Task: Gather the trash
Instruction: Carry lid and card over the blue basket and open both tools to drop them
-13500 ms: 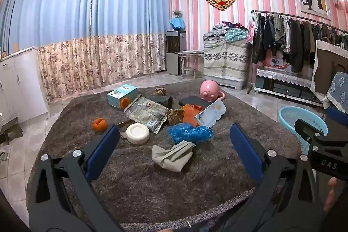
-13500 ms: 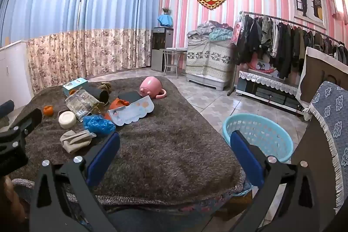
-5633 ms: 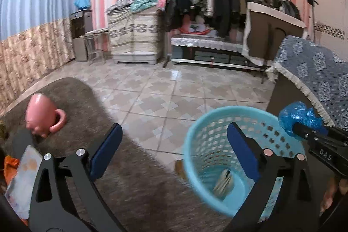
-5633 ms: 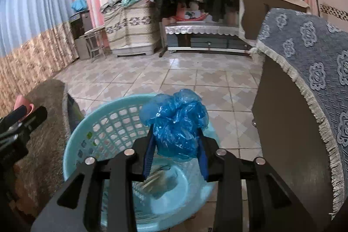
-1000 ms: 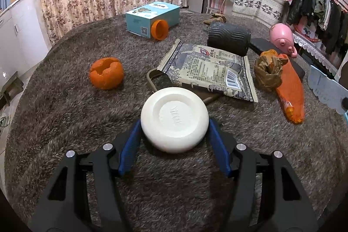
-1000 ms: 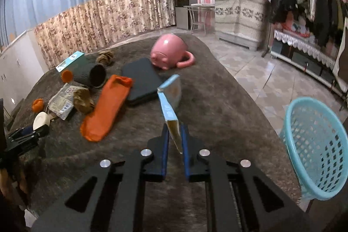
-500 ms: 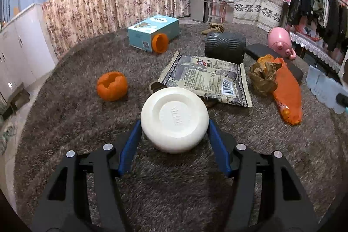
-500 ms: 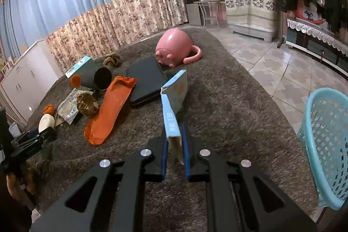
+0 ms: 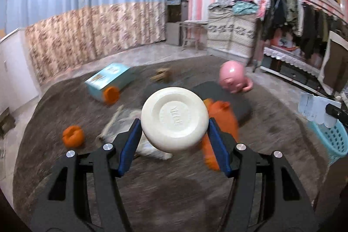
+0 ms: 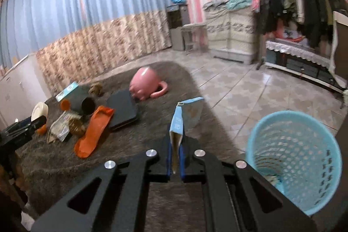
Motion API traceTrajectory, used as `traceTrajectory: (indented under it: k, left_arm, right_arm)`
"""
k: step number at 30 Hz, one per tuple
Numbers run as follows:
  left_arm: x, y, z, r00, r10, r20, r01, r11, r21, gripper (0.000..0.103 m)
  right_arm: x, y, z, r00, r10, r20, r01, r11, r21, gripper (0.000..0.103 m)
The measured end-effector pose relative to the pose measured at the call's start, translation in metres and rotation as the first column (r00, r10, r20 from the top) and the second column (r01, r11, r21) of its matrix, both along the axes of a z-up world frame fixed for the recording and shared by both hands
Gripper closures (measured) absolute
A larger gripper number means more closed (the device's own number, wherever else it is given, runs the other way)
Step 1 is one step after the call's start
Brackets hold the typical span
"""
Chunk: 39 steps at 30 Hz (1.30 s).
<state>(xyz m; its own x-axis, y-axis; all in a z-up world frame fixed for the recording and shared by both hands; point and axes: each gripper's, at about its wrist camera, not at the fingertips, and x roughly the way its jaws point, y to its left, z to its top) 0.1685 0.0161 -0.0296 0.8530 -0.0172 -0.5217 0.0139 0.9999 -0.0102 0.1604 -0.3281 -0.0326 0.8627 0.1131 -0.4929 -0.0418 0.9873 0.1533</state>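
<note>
My left gripper [image 9: 174, 140] is shut on a round white lid-like container [image 9: 174, 118], held above the brown shaggy table cover [image 9: 163, 184]. The same white container [image 10: 39, 111] shows at the far left of the right wrist view. My right gripper [image 10: 174, 158] is shut on a flattened light-blue paper box [image 10: 187, 116], lifted off the cover. The blue box [image 9: 313, 109] appears at the right edge of the left wrist view. The light-blue mesh basket [image 10: 298, 158] stands on the tiled floor to the right, also seen as basket [image 9: 333, 140].
On the cover lie an orange bag [image 10: 93, 132], an orange peel [image 9: 72, 136], a teal box [image 9: 109, 82], a printed wrapper [image 10: 59, 129], a black roll [image 10: 86, 103], a dark pad [image 10: 122, 109] and a pink pig [image 10: 145, 83]. A clothes rack [image 9: 304, 14] stands behind.
Both grippers have risen off the cover with their loads and swung rightward. The basket has come nearer in the right wrist view, and the scene is motion-blurred.
</note>
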Motion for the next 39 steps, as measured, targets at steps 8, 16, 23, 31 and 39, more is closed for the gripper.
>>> traceTrajectory:
  k: [8,16,23,31,39]
  left_arm:
    - [0.009,-0.086,0.022,0.986,-0.152,0.062,0.153,0.988,-0.014,0.043]
    - [0.011,-0.182,0.022,0.946,-0.311,0.087,0.312,0.950,0.001,0.043]
    - [0.008,-0.248,0.004,0.909,-0.412,0.057,0.412,0.911,0.011,0.043]
    - [0.024,-0.315,-0.012,0.865,-0.501,0.029,0.502,0.865,-0.001,0.043]
    - [0.042,-0.373,-0.027,0.823,-0.568,-0.018,0.569,0.822,0.019,0.042]
  right_arm:
    - [-0.020,-0.072,0.021,0.985,-0.167,0.032,0.169,0.984,-0.051,0.098]
    - [-0.027,-0.136,0.007,0.955,-0.297,-0.002,0.296,0.953,-0.063,0.098]
    - [-0.022,-0.161,-0.009,0.936,-0.351,-0.035,0.347,0.934,-0.080,0.098]
    - [-0.029,-0.190,-0.017,0.904,-0.424,-0.052,0.420,0.905,-0.071,0.098]
    - [-0.027,-0.207,-0.027,0.893,-0.445,-0.074,0.446,0.895,-0.007,0.098]
